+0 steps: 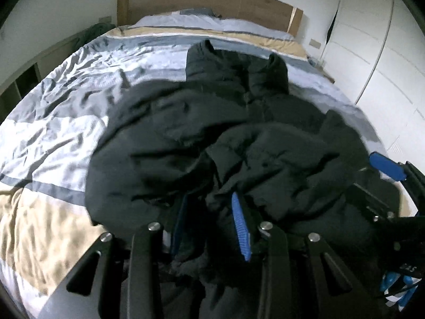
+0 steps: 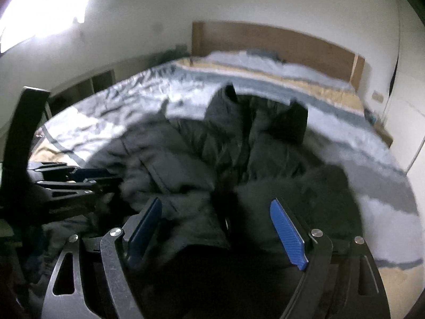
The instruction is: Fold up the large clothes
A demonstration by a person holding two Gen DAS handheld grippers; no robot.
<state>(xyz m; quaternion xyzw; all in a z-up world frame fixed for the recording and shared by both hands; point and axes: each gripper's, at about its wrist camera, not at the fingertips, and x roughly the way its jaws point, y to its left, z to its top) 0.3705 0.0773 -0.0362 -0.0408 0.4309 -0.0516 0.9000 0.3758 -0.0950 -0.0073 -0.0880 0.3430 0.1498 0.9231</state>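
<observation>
1. Left claw [image 1: 209, 223]: blue pads partly closed with a bunch of the black puffer coat [image 1: 212, 122] between them; it looks pinched at the near hem.
2. Right claw [image 2: 220, 228]: pads spread wide, fabric between them, not clamped.
3. Coat lies rumpled on the bed [image 1: 53, 122], sleeves toward the headboard [image 1: 212, 2].
4. Judged step: gathering the near hem. Next: right claw grips, both carry it forward.
5. Open bedding to the left; wardrobe [image 1: 372, 40] bounds the right.

Striped duvet [image 1: 66, 122] on bed — wooden headboard [image 1: 212, 2], white wardrobe [image 1: 372, 47].
</observation>
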